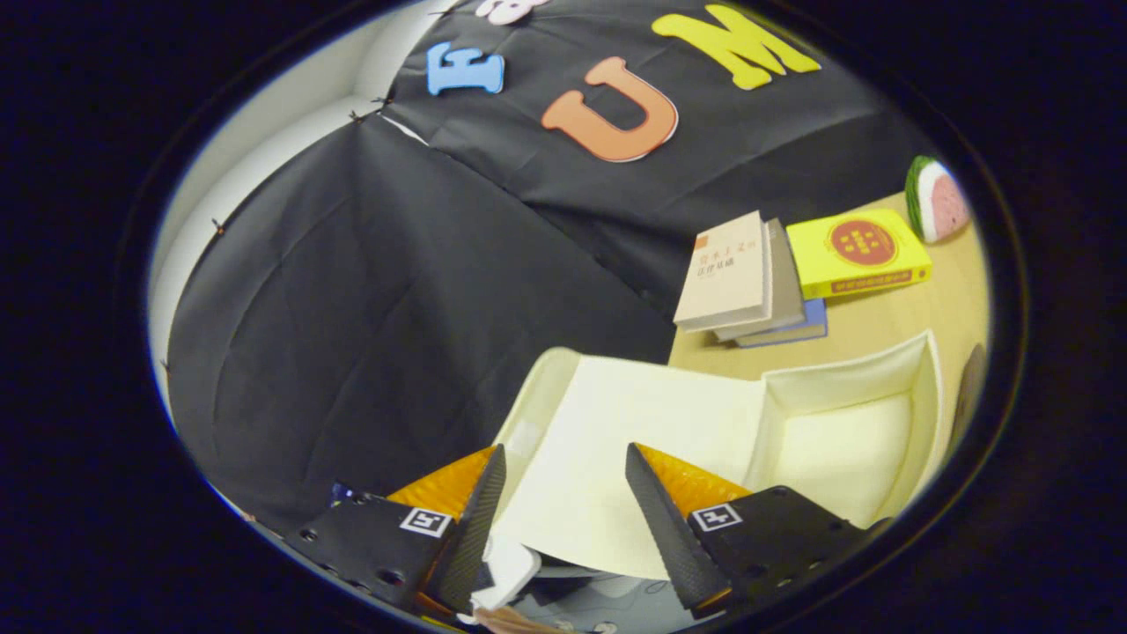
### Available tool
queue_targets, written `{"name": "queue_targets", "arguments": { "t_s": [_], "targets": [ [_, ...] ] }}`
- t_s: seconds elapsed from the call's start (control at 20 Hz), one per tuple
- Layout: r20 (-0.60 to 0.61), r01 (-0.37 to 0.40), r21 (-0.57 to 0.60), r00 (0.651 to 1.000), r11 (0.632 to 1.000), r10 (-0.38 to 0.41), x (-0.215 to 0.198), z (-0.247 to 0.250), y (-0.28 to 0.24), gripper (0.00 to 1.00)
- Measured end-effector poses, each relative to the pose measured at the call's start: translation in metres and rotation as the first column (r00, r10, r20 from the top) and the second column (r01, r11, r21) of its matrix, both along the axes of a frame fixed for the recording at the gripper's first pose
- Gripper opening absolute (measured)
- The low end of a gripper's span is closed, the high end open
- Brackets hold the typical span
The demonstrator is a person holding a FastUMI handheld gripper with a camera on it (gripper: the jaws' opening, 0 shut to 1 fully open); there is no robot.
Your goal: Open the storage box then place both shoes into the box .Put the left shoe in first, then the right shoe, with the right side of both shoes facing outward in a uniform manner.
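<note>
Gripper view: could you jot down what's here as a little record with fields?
box: cream plastic storage box, open, inside looks bare
lid: cream flat lid, swung up, lying between and just ahead of the fingers
gripper: two-finger gripper, fingers apart, lid between them, contact unclear
books: stack of three books on the pale wooden table, beyond the box
yellow box: flat yellow box beside the books
toy: watermelon-slice toy beyond the yellow box
</note>
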State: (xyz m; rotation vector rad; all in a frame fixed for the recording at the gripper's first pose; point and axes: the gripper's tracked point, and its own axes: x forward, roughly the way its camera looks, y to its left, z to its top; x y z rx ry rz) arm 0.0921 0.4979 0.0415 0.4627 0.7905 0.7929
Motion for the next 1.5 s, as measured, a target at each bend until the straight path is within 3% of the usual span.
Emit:
{"name": "queue_targets", "arguments": {
  "t_s": [0.15, 0.35, 0.65, 0.95, 1.05, 1.25, 1.4, 1.5],
  "targets": [
    [0.099, 0.046, -0.117, 0.995, 0.992, -0.034, 0.015, -0.007, -0.051, 0.94],
    [0.183, 0.135, -0.296, 0.980, 0.946, -0.083, 0.034, -0.034, -0.137, 0.95],
    [0.158, 0.201, -0.501, 0.978, 0.842, -0.140, 0.046, -0.091, -0.278, 0.96],
    [0.119, 0.309, -0.622, 0.945, 0.719, -0.304, 0.073, -0.148, -0.397, 0.94],
    [0.059, 0.291, -0.646, 0.941, 0.706, -0.335, 0.071, -0.170, -0.418, 0.94],
    [-0.064, 0.181, -0.677, 0.951, 0.714, -0.303, 0.054, -0.205, -0.431, 0.88],
    [-0.075, 0.157, -0.700, 0.954, 0.696, -0.290, 0.049, -0.215, -0.432, 0.78],
    [-0.093, 0.128, -0.736, 0.953, 0.665, -0.287, 0.043, -0.221, -0.432, 0.60]
  ]
}}
